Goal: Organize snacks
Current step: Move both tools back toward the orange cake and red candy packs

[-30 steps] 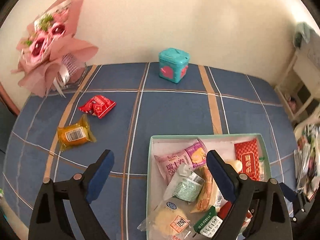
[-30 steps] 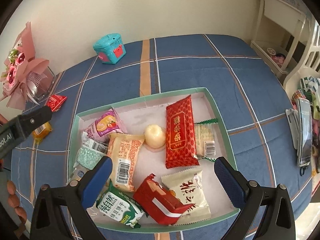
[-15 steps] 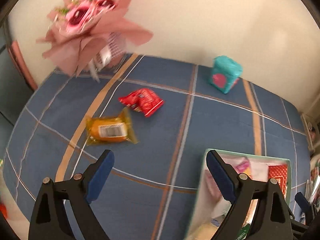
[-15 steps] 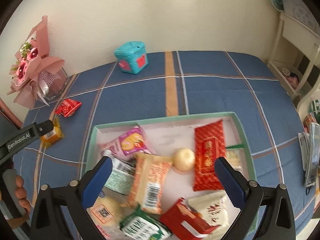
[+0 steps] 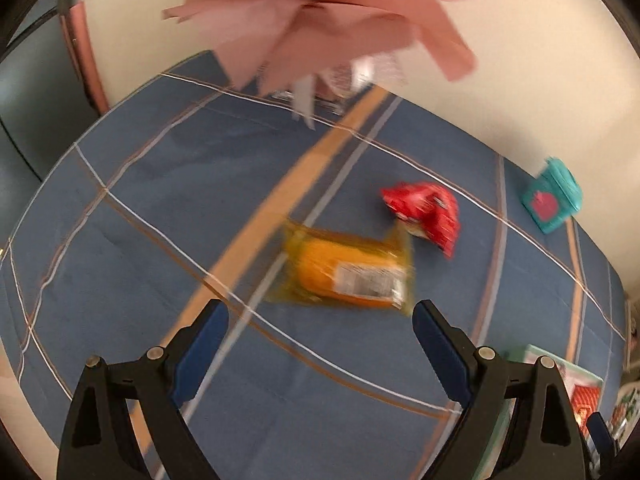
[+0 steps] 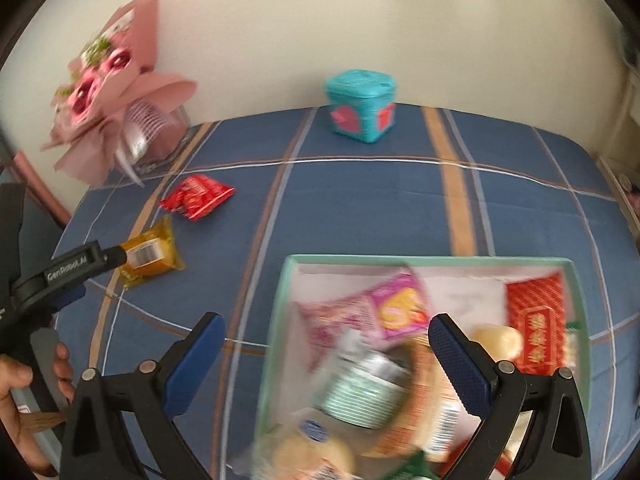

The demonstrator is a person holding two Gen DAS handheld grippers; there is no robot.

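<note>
Left gripper (image 5: 320,330) spread wide, empty, just short of yellow snack packet (image 5: 346,272) on blue bench (image 5: 160,208); light, crinkly, slippery film, so pinch across soft middle. Right gripper (image 6: 326,344) spread, empty, above snack box (image 6: 432,261)

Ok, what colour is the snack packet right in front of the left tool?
Orange-yellow, with a white barcode label; it shows best in the left wrist view.
</note>
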